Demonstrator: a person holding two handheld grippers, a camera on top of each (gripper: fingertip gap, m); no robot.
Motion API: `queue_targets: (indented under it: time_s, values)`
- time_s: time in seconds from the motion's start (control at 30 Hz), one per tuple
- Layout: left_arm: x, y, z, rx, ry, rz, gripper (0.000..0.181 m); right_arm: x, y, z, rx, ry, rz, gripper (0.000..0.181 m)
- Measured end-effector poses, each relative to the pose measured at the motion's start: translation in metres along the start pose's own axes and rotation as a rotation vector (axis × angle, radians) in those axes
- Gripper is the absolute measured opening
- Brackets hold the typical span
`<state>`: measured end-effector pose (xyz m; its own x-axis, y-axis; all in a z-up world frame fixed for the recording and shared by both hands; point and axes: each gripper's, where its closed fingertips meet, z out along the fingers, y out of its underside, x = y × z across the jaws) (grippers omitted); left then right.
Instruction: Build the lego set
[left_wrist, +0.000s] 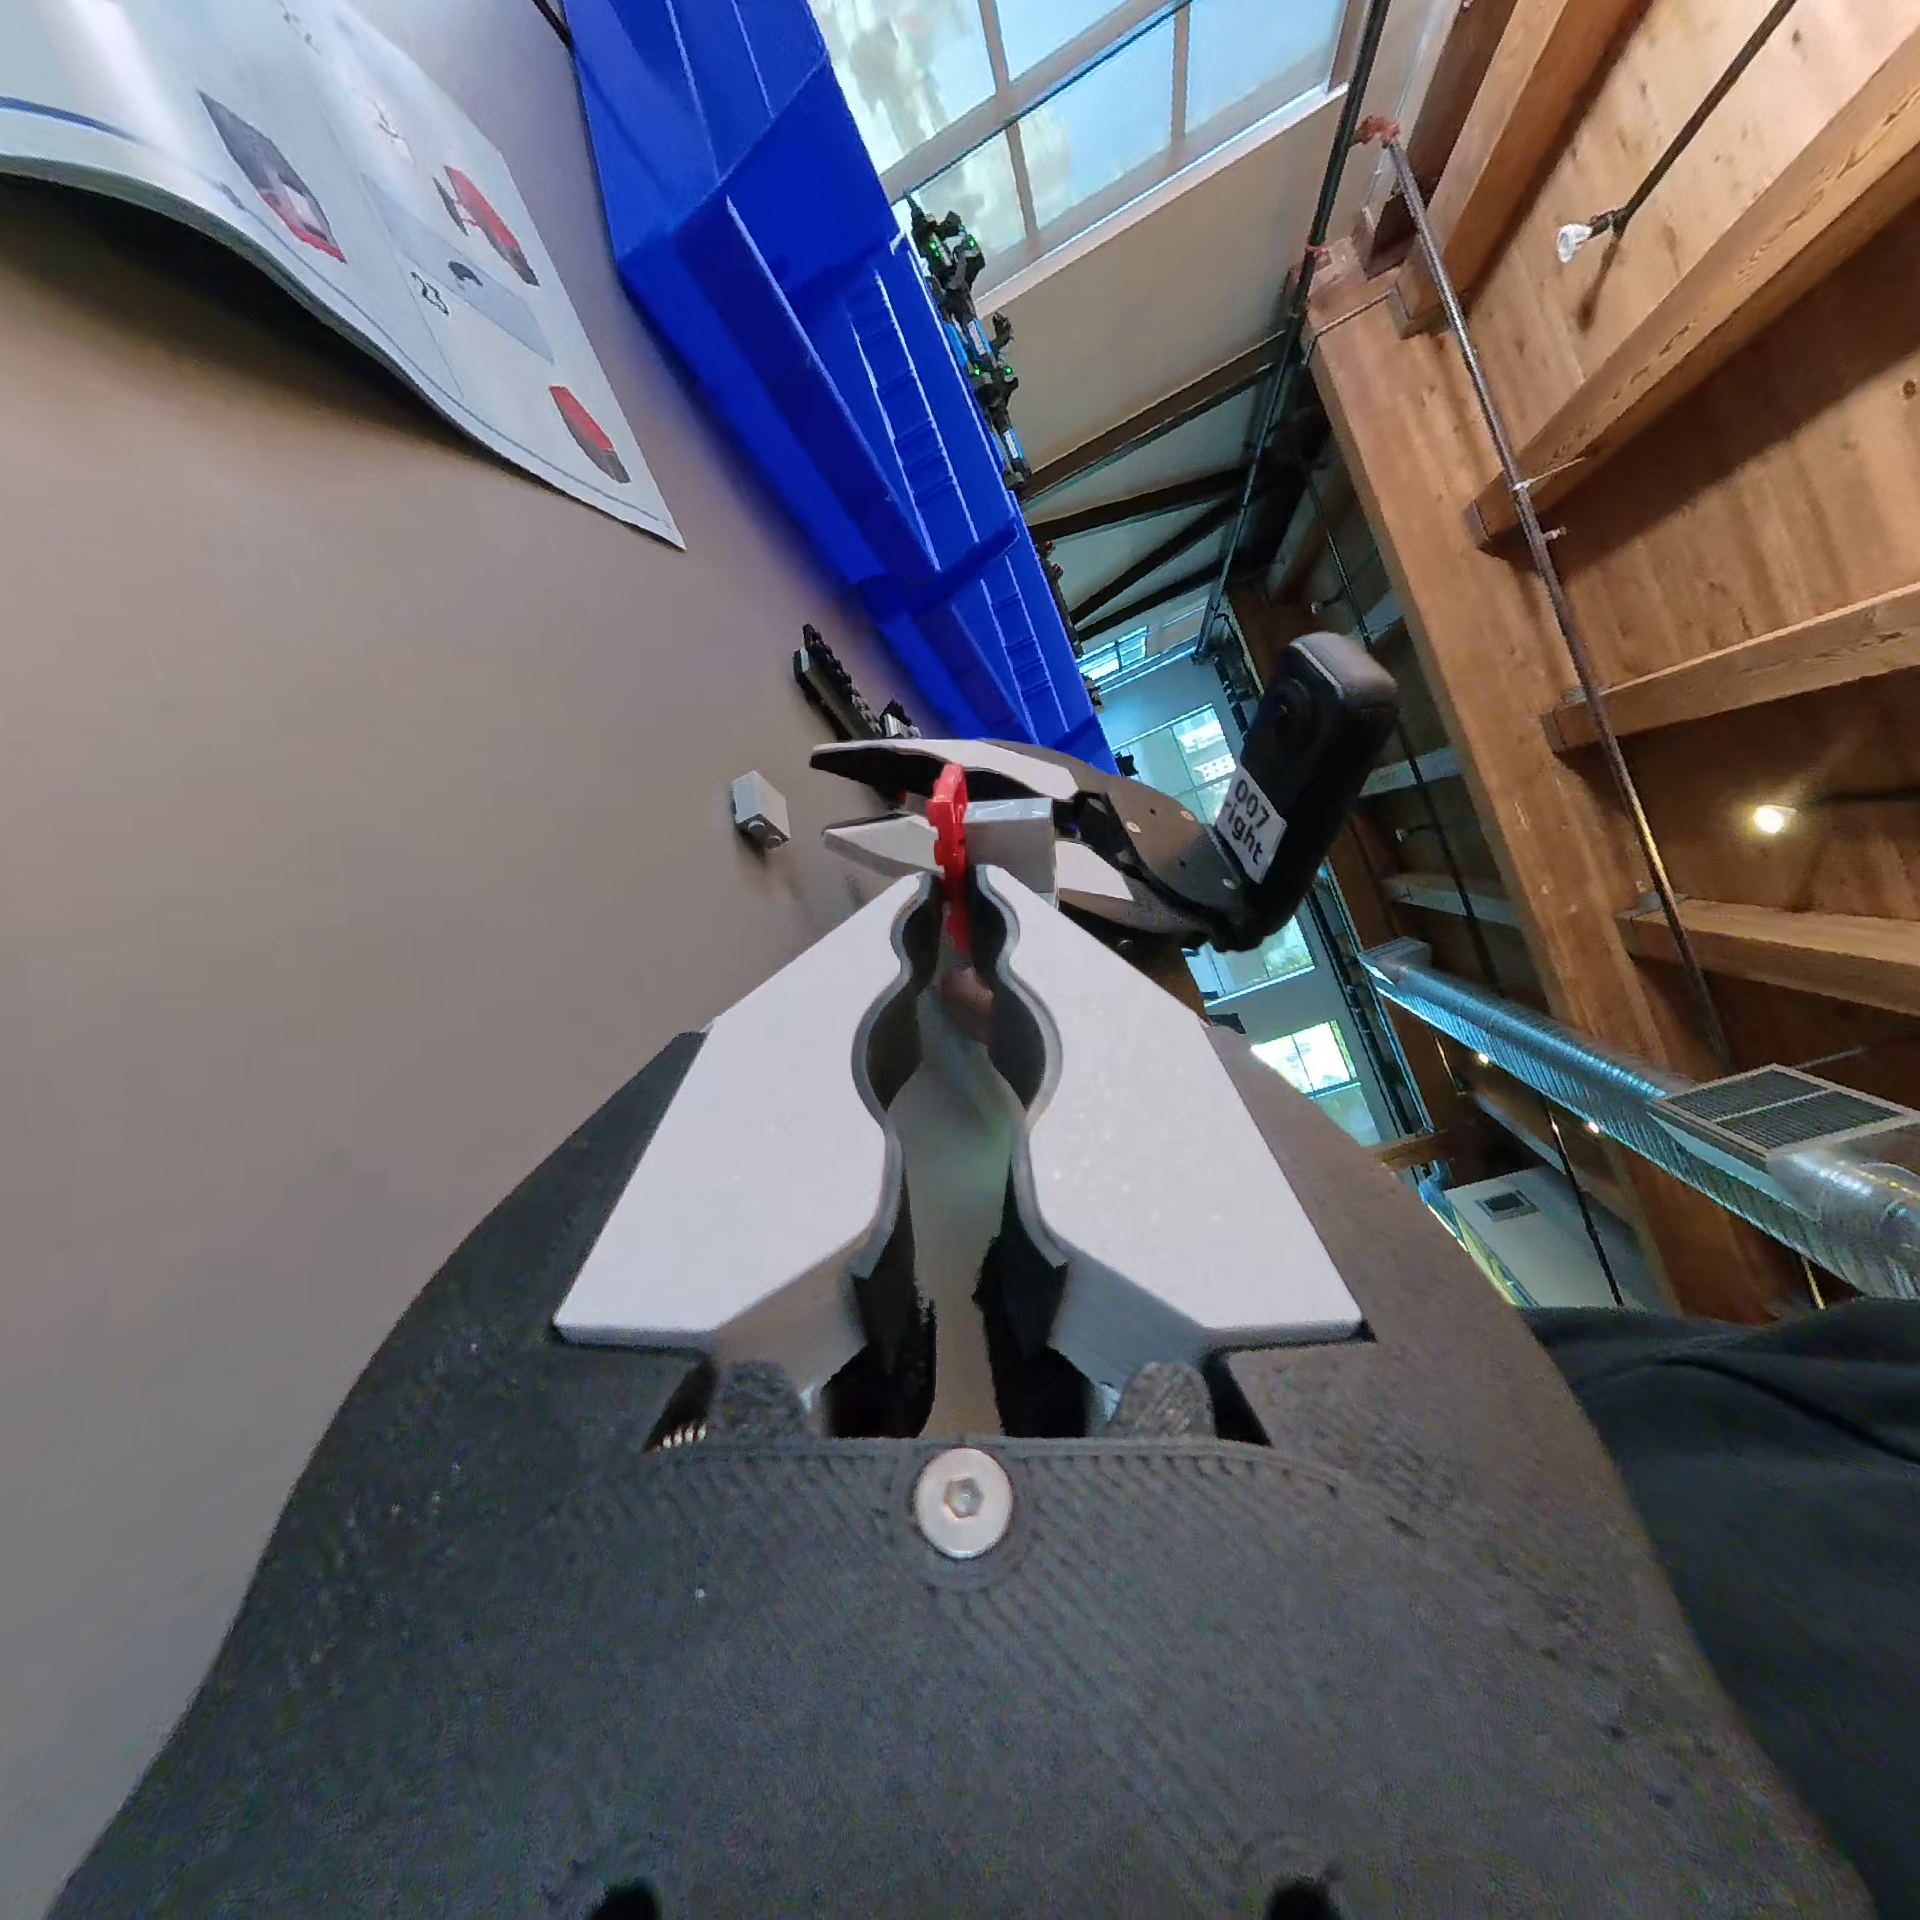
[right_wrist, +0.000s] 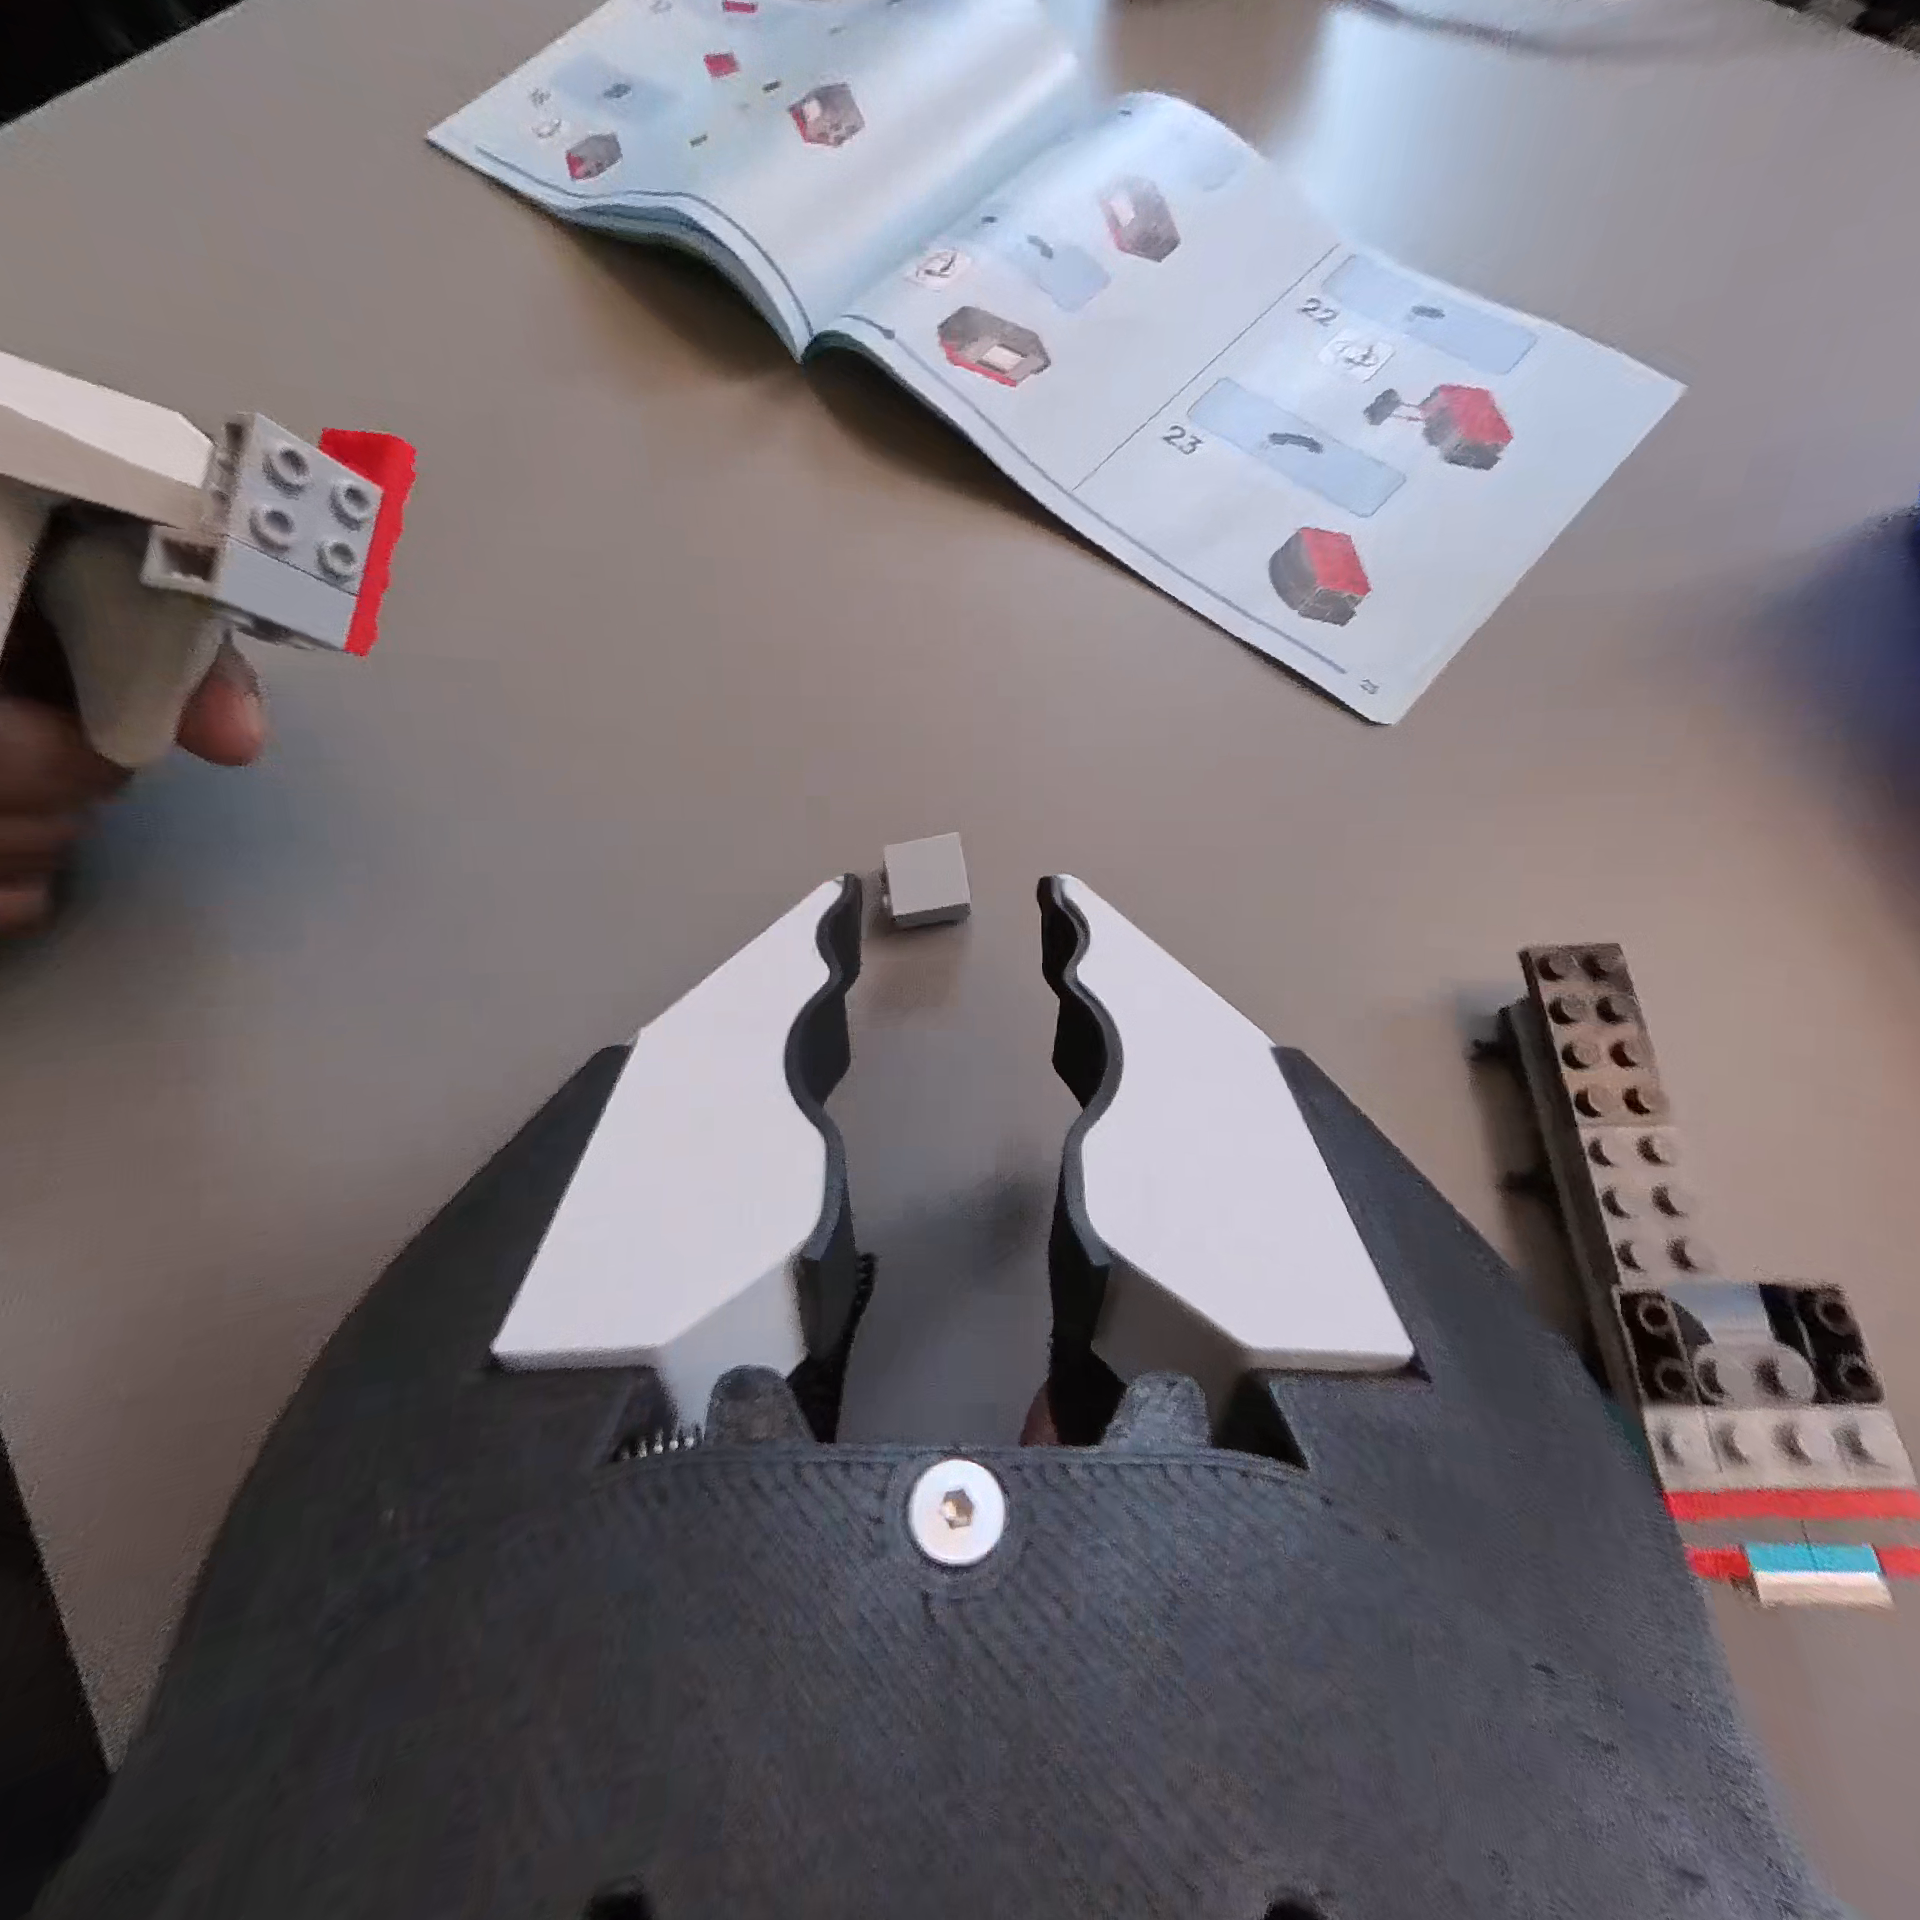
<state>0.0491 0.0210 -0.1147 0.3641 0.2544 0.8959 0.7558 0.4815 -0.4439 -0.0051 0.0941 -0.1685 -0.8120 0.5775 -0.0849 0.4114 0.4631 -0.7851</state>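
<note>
My left gripper (left_wrist: 948, 883) is shut on a small sub-assembly, a grey 2x2 brick with a red piece (left_wrist: 948, 831) on its end, held above the table. In the right wrist view this gripper (right_wrist: 192, 520) and its grey-and-red sub-assembly (right_wrist: 301, 530) are at the far left. My right gripper (right_wrist: 948, 899) is open and low over the table. A small loose grey brick (right_wrist: 925, 881) lies on the table just past the gap between its tips, nearer the left finger. It also shows in the left wrist view (left_wrist: 758, 810), beside the open right gripper (left_wrist: 831, 798).
An open instruction booklet (right_wrist: 1039, 281) lies at the back of the grey table (right_wrist: 623, 727). A long partly built model of black, grey and red bricks (right_wrist: 1662, 1247) lies to the right of my right gripper. Blue bins (left_wrist: 790, 312) line the table's far edge. A hand (right_wrist: 208, 717) holds the left gripper. One gripper's finger ends stand about 11 centimeters off the other's.
</note>
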Motion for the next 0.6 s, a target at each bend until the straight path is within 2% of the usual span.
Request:
queue_targets:
  time_s: [0.17, 0.43, 0.6]
  values:
    - [0.004, -0.004, -0.002, 0.017, 0.033, 0.005, 0.004, -0.005, -0.002, 0.006, -0.013, -0.054, -0.012, 0.035]
    - [0.006, 0.0, -0.001, -0.006, 0.052, -0.012, 0.004, -0.009, 0.005, 0.014, -0.07, -0.045, -0.059, 0.017]
    - [0.007, -0.005, -0.005, 0.023, 0.076, -0.035, 0.005, -0.019, -0.007, 0.019, -0.021, -0.065, -0.115, 0.017]
